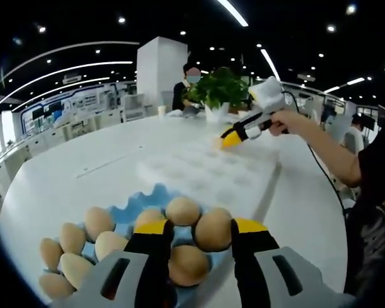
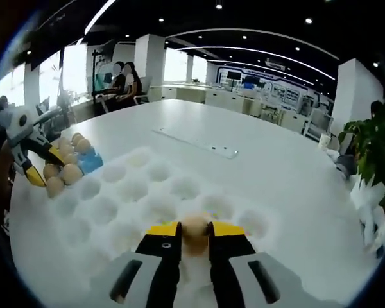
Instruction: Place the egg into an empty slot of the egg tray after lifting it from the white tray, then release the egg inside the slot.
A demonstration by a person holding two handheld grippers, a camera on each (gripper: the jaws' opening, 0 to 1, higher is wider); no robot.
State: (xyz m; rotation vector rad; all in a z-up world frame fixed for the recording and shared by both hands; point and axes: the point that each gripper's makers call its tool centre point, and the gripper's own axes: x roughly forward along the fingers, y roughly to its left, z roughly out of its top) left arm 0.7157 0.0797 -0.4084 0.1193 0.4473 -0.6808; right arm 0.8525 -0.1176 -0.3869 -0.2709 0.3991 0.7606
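Note:
My right gripper is shut on a pale brown egg just above the near rim of the white foam tray, whose hollows look bare. In the left gripper view that gripper hangs over the tray's far edge, held by a person's hand. My left gripper stands open over the blue egg tray, which holds several brown eggs. One egg lies between its jaws, close to the right one. In the right gripper view, the left gripper hovers over the blue tray.
Both trays rest on a large white round table. A potted plant stands at its far side, where a person sits. The arm holding the right gripper reaches in from the right. A metal strip runs across the tabletop.

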